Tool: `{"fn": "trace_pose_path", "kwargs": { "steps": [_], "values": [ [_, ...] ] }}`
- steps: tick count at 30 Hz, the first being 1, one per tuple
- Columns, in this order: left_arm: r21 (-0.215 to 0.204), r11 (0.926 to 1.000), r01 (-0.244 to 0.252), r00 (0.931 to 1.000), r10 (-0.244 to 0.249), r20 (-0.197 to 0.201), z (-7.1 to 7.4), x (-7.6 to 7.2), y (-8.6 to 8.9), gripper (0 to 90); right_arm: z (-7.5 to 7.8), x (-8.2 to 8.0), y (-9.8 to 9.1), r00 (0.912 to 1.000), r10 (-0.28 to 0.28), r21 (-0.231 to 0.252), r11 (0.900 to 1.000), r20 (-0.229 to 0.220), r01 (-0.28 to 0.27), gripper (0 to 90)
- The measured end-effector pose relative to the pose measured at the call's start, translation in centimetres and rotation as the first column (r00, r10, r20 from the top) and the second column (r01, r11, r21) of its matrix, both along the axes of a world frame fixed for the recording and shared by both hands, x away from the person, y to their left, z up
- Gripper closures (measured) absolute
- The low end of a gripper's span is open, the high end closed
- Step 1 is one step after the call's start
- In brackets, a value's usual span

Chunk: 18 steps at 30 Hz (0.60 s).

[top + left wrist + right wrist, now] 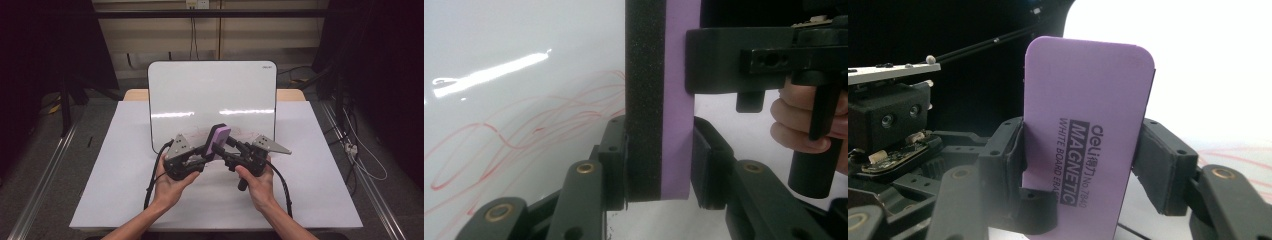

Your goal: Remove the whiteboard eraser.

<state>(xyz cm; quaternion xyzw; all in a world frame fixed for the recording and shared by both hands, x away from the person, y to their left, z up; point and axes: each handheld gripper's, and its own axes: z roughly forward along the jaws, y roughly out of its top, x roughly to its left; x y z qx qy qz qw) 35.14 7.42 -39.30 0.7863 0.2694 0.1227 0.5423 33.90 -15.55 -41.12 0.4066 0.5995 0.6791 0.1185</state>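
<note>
A purple magnetic whiteboard eraser (218, 140) with a black felt face stands upright above the lower edge of the whiteboard (210, 90). Both grippers are shut on it. My left gripper (206, 151) clamps its lower end across the felt and purple faces (659, 100). My right gripper (222, 148) pinches its two narrow edges, the printed purple face (1088, 135) turned toward that camera. In the left gripper view the right gripper's jaw (734, 60) presses on the purple side higher up. Red scribbles (524, 130) mark the board.
The whiteboard lies on a table covered by a white sheet (115, 175), with bare sheet left, right and in front of the hands. Cables (150, 185) trail from both grippers toward the near edge. Dark stands and floor rails flank the table.
</note>
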Motion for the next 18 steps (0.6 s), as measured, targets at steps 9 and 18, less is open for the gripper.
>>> {"fn": "trace_pose_path", "kwargs": {
  "steps": [9, 18],
  "values": [
    [0.003, 0.9998, -0.018, 0.9996, 0.018, -0.024, -0.6, 0.2, 0.0, 45.3, 0.0, 0.0, -0.1, 1.0, -0.009, -0.033, 0.9994, 0.002, 0.009, 41.0],
    [0.045, 0.997, -0.064, 0.9977, 0.065, -0.021, -1.1, 0.6, 0.9, 13.0, 0.0, 0.1, -1.3, 0.9989, -0.046, -0.063, 0.997, -0.013, 0.045, 41.1]
  ]
}}
